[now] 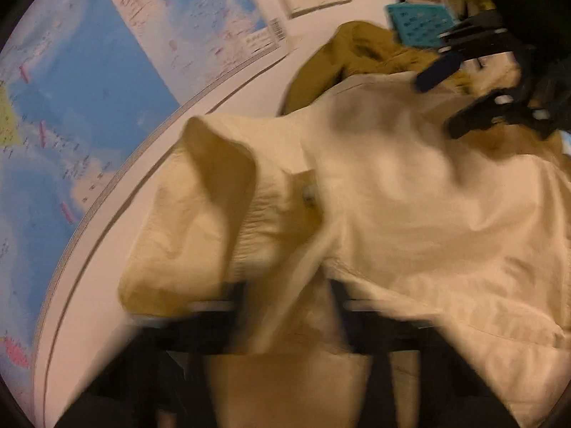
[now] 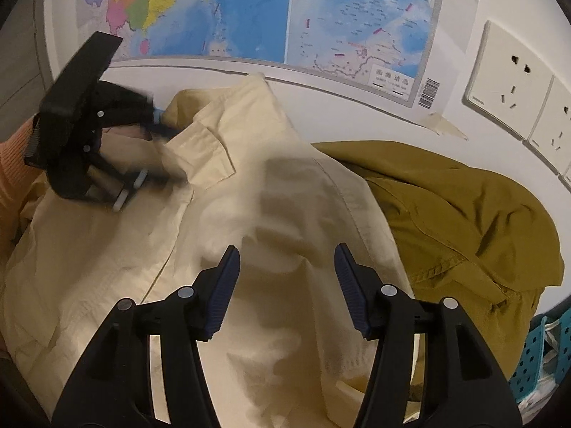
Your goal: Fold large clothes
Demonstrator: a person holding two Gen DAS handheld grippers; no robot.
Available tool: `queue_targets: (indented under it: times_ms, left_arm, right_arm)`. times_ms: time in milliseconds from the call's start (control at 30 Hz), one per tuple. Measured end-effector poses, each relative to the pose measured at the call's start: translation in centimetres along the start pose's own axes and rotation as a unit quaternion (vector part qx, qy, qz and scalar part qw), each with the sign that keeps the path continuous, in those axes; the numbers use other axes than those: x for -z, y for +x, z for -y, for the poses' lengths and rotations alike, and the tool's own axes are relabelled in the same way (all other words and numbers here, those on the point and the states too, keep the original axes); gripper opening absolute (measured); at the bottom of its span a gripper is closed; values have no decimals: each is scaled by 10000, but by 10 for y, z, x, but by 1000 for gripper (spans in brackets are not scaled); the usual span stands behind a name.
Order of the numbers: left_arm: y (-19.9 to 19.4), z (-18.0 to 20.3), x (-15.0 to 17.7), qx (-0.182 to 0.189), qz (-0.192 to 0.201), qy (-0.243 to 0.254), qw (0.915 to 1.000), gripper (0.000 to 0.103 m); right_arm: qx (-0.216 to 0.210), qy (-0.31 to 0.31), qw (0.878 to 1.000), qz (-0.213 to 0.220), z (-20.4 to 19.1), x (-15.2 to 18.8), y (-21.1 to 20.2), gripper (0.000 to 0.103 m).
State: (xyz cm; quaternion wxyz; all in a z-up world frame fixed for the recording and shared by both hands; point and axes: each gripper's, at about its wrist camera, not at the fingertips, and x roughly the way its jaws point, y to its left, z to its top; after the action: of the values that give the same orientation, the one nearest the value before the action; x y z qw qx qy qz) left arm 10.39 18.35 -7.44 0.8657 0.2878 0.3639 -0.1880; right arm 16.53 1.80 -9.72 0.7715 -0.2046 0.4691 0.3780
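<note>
A cream shirt (image 2: 249,196) lies spread out and rumpled, its collar towards the wall. In the left wrist view the cream shirt (image 1: 410,196) fills the lower right, blurred. My left gripper (image 1: 289,292) is shut on a fold of it that runs up between the fingers. From the right wrist view, the left gripper (image 2: 167,149) sits at the shirt's collar and pocket flap. My right gripper (image 2: 287,253) hangs open just above the shirt's middle, nothing between its blue pads. The right gripper (image 1: 437,107) also shows open at the top right of the left wrist view.
An olive garment (image 2: 464,214) lies crumpled to the right, partly under the cream shirt. A teal perforated basket (image 2: 535,349) stands at the lower right edge. A wall map (image 2: 249,10) and wall sockets (image 2: 510,82) are behind. An orange sleeve (image 2: 10,164) holds the left gripper.
</note>
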Motion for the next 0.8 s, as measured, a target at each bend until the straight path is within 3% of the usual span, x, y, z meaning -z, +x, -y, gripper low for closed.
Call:
queue_targets:
  times_ms: [133, 233, 367, 500, 567, 600, 633, 667, 733, 800]
  left_arm:
    - [-16, 2, -12, -464, 439, -49, 9979, 2]
    - [-27, -17, -25, -683, 682, -512, 9940, 2]
    - [2, -14, -23, -803, 261, -507, 9951, 2]
    - [37, -10, -24, -981, -72, -802, 9919, 3]
    - [38, -4, -27, -1338, -119, -774, 9879, 14]
    - [35, -1, -28, -1499, -74, -734, 9859, 25]
    - [29, 2, -30, -1712, -3, -735, 9825, 50]
    - [20, 1, -30, -1890, 55, -863, 9782, 59]
    - [0, -3, -27, -1775, 255, -1158, 9769, 63]
    - [-18, -7, -22, -1946, 503, -1451, 9688, 70]
  right_arm:
    - [68, 138, 9998, 104, 11, 6, -13, 55]
    - [129, 345, 9989, 299, 23, 12, -32, 55]
    - [427, 728, 9948, 563, 47, 31, -65, 62]
    - [874, 1427, 9834, 699, 83, 77, -110, 82]
    - [1012, 1837, 9755, 662, 101, 111, -134, 91]
    - [1024, 2050, 9712, 648, 110, 130, -145, 97]
    - [1003, 2220, 9678, 634, 117, 146, -152, 98]
    - [1006, 2412, 9634, 599, 125, 164, -159, 97]
    - [1109, 2966, 9474, 458, 140, 206, -167, 97]
    - [846, 3796, 9192, 621, 157, 252, -179, 97]
